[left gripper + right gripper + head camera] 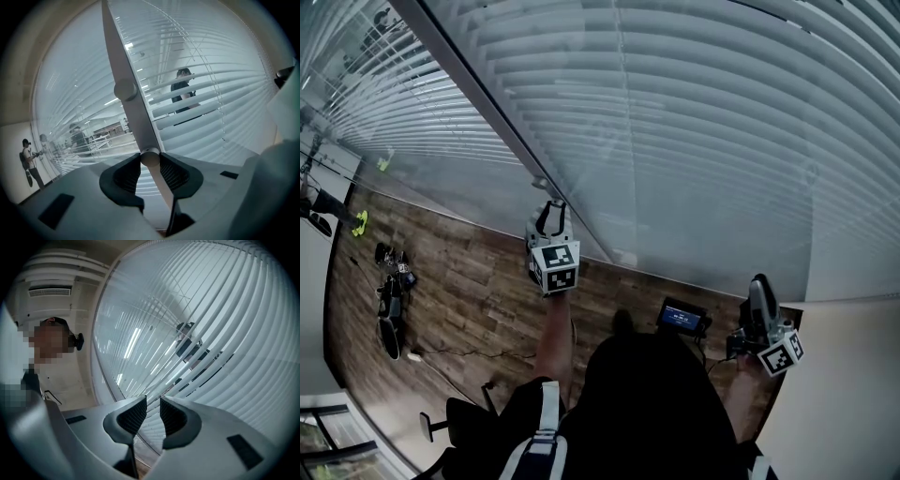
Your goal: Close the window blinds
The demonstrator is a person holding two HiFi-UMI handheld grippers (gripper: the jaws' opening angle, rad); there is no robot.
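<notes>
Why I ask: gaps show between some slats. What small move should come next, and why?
Probably roll the left gripper about the round knob it clamps on the window frame, to tilt the slats shut. Several slats in the left gripper view stand apart enough to show a person through them. The right gripper is open and empty.

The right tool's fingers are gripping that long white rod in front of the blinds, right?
No: the fingers gripping the long white rod in front of the blinds belong to the left gripper, as the left gripper view shows. The right gripper is empty.
</notes>
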